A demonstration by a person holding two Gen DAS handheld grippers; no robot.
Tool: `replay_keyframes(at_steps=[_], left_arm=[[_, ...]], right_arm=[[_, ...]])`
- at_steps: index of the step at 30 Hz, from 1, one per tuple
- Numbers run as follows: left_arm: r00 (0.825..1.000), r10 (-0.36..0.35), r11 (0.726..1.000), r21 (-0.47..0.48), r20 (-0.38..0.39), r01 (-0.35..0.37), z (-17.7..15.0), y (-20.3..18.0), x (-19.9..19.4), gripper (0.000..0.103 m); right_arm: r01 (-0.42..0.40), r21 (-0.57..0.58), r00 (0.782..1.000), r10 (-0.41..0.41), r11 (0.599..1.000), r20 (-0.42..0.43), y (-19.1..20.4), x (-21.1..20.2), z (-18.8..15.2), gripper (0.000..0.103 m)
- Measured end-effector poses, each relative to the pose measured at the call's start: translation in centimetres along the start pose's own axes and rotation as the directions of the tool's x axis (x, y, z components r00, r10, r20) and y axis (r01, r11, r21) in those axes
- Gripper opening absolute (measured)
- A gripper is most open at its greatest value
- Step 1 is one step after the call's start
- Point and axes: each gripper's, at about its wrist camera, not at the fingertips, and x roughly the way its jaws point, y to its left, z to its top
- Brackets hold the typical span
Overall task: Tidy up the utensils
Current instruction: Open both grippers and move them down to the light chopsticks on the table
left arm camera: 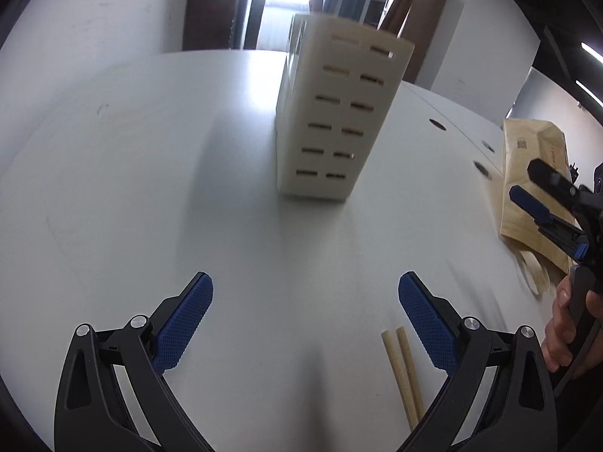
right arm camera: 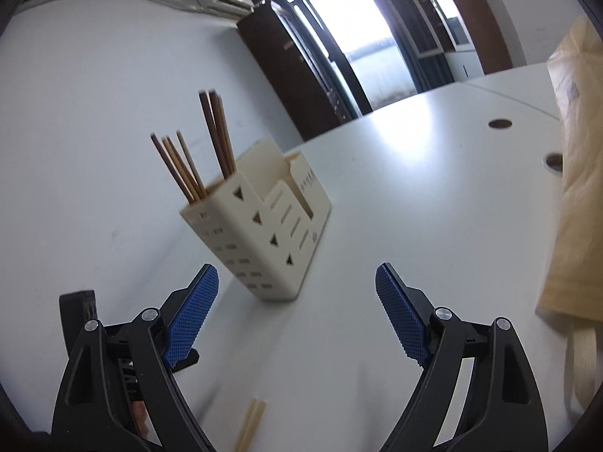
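Observation:
A cream slotted utensil holder [left arm camera: 331, 113] [right arm camera: 264, 233] stands upright on the white table [left arm camera: 150, 188], with several brown chopsticks [right arm camera: 211, 147] sticking out of its top. Two pale chopsticks [left arm camera: 401, 373] [right arm camera: 250, 423] lie side by side on the table, near me. My left gripper [left arm camera: 305, 301] is open just above the table, and the pale pair lies beside its right finger. My right gripper [right arm camera: 297, 293] is open with nothing between its fingers; the pale pair lies below it. It also shows at the right edge of the left wrist view, right gripper [left arm camera: 527, 184], held by a hand [left arm camera: 569, 324].
A tan paper bag [left arm camera: 535, 188] [right arm camera: 576, 173] with cream handles lies on the table's right side. Round cable holes [left arm camera: 437, 124] [right arm camera: 499, 124] dot the tabletop behind it. A white wall and a dark doorway stand beyond the table.

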Motion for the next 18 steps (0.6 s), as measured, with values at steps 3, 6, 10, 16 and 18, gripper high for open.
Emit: replay_keyframes(at_steps=[3,6,10,16,18], left_arm=[[1.000,0.012,1.000,0.023,-0.013,-0.012,-1.4,-0.5,0.8,0.097],[0.999,0.031,0.997,0.076,-0.037,-0.029,-2.3,-1.5,1.7,0.097],[0.996,0.064,0.991,0.118,-0.066,-0.056,-2.6,-2.7,2.7,0.095],[0.987,0.114,0.980,0.175,-0.114,-0.093,-3.1,-3.3,4.0,0.094],[0.983,0.143,0.973,0.199,-0.117,-0.118,-3.2,-3.6,4.2,0.094]], right_arm=[[0.003,-0.069,0.991,-0.013,0.998,-0.136,0.6,2.1,-2.3,0.086],[-0.028,-0.157,0.972,-0.010,0.987,-0.235,1.6,3.4,-4.6,0.086],[-0.058,-0.289,0.958,-0.027,0.956,-0.284,3.9,4.1,-7.3,0.081],[-0.056,-0.353,0.945,-0.064,0.934,-0.321,4.8,5.0,-8.3,0.056],[-0.059,-0.364,0.939,-0.072,0.929,-0.335,5.0,5.1,-8.5,0.048]])
